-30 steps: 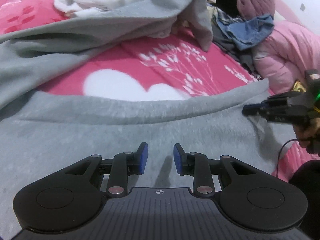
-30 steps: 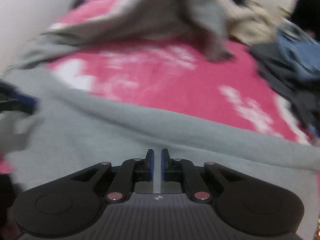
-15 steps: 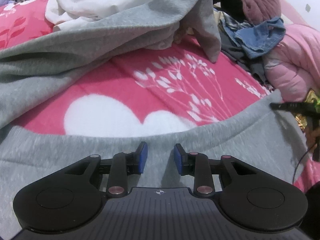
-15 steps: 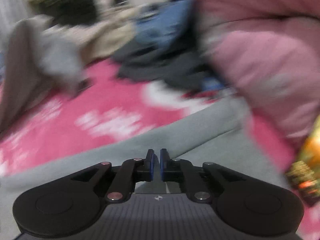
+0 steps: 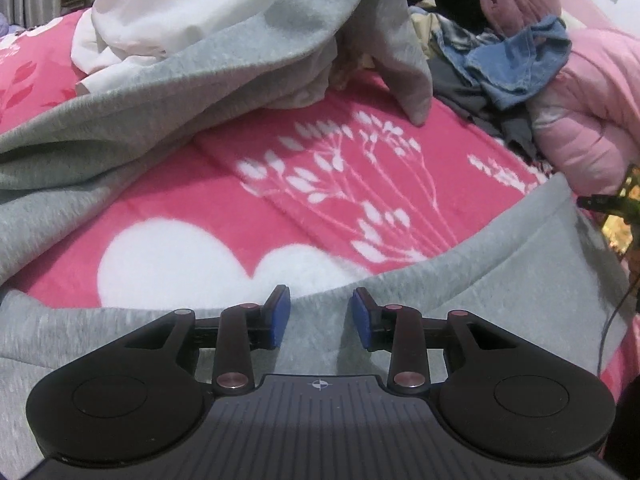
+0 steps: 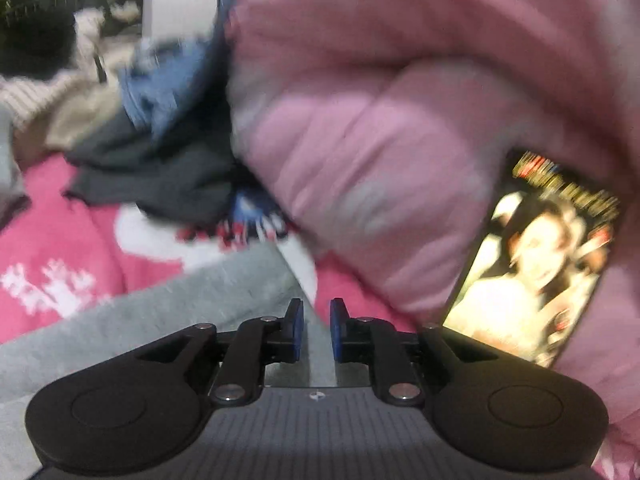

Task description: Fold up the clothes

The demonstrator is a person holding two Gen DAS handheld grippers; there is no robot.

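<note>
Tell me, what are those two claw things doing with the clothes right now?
Left gripper fingers opening over grey garment edge, nothing pinched. Right gripper fingers opening at its corner. Pink jacket and clothes pile crowd right side.

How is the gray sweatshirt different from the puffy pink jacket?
The gray sweatshirt is thin, fuzzy knit, while the pink jacket is thick, smooth and quilted into puffy sections. The gray sweatshirt is spread out across the pink blanket, with one end draped over the white clothes; the pink jacket sits bunched in a heap at the side, beside the blue denim. Both lie on the same bed, not yet folded.
</note>
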